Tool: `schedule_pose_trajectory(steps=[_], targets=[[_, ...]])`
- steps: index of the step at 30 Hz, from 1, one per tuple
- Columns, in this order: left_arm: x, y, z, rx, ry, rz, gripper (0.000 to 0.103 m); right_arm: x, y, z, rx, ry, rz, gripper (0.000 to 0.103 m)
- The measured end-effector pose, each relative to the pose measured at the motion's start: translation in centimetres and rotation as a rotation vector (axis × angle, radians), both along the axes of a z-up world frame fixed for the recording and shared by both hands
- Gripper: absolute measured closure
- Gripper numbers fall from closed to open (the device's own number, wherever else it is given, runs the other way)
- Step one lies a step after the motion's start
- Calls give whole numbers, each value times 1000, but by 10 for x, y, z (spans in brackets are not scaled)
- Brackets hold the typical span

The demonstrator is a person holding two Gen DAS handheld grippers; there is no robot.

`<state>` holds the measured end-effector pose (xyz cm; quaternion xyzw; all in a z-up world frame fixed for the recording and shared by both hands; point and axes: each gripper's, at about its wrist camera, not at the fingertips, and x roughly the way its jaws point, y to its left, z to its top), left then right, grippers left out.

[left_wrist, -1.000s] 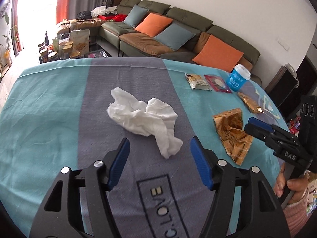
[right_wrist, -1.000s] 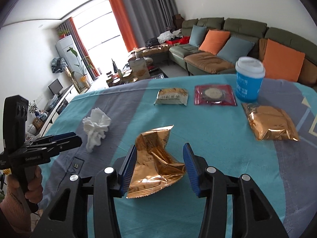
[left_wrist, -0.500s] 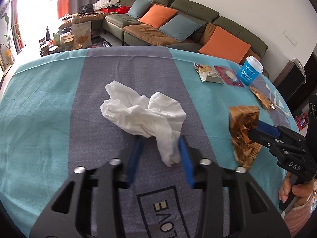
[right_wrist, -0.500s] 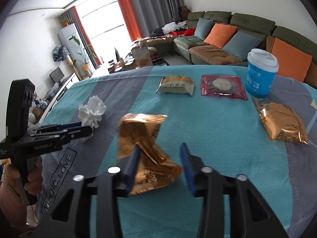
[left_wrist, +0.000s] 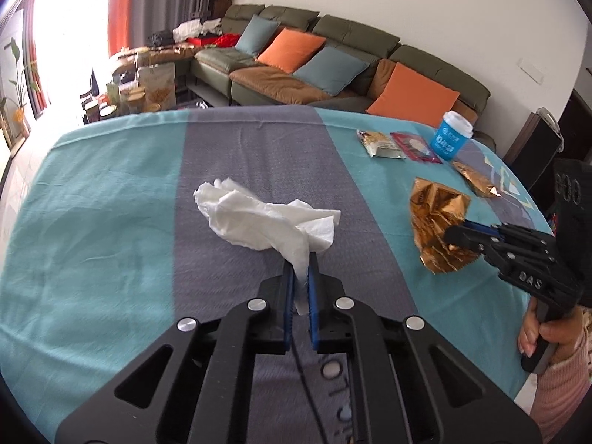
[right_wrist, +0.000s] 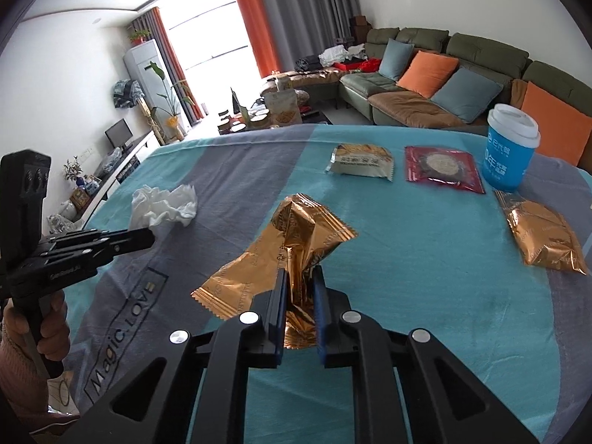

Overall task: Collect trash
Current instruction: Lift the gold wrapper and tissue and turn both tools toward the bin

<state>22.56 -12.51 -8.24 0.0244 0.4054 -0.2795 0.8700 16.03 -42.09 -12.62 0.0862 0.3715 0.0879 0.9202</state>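
Left gripper (left_wrist: 300, 259) pinches white tissue (left_wrist: 259, 218) mid-frame; right gripper (right_wrist: 300, 277) pinches gold wrapper (right_wrist: 296, 236) at center.

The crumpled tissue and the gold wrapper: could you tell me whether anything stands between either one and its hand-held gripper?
Nothing does. The left hand-held gripper is shut on the crumpled tissue, and the right hand-held gripper on the gold wrapper.
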Motion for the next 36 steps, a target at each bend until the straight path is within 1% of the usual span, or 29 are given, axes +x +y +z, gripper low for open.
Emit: schedule_pose_trajectory(steps=[3, 9, 19, 21, 22, 23, 24, 28, 29, 34, 36], targets=[[-14, 15, 6, -3, -25, -3, 96, -3, 4, 3, 13, -16, 12, 91], [-41, 45, 8, -17, -24, 6, 96, -7, 20, 9, 40, -39, 55, 91], [-82, 100, -9, -10, 9, 44, 95, -3, 52, 9, 64, -38, 147, 91], [-86, 109, -12, -21, 20, 56, 82, -3, 59, 7, 65, -33, 160, 91], [-88, 113, -13, -26, 20, 63, 81, -2, 62, 6, 64, -31, 166, 91], [-89, 115, -14, -28, 21, 67, 75, -2, 65, 6, 64, -29, 171, 91], [-89, 118, -15, -36, 25, 69, 65, -1, 69, 6, 65, -27, 174, 91], [-86, 128, -13, -79, 33, 79, 57, -1, 77, 7, 65, -28, 181, 91], [-85, 126, -12, -83, 33, 84, 53, -1, 78, 7, 64, -27, 184, 91], [-79, 123, -9, -99, 40, 98, 54, 0, 85, 6, 64, -24, 187, 91], [-75, 119, -9, -93, 45, 100, 62, 1, 86, 6, 63, -22, 189, 91]])
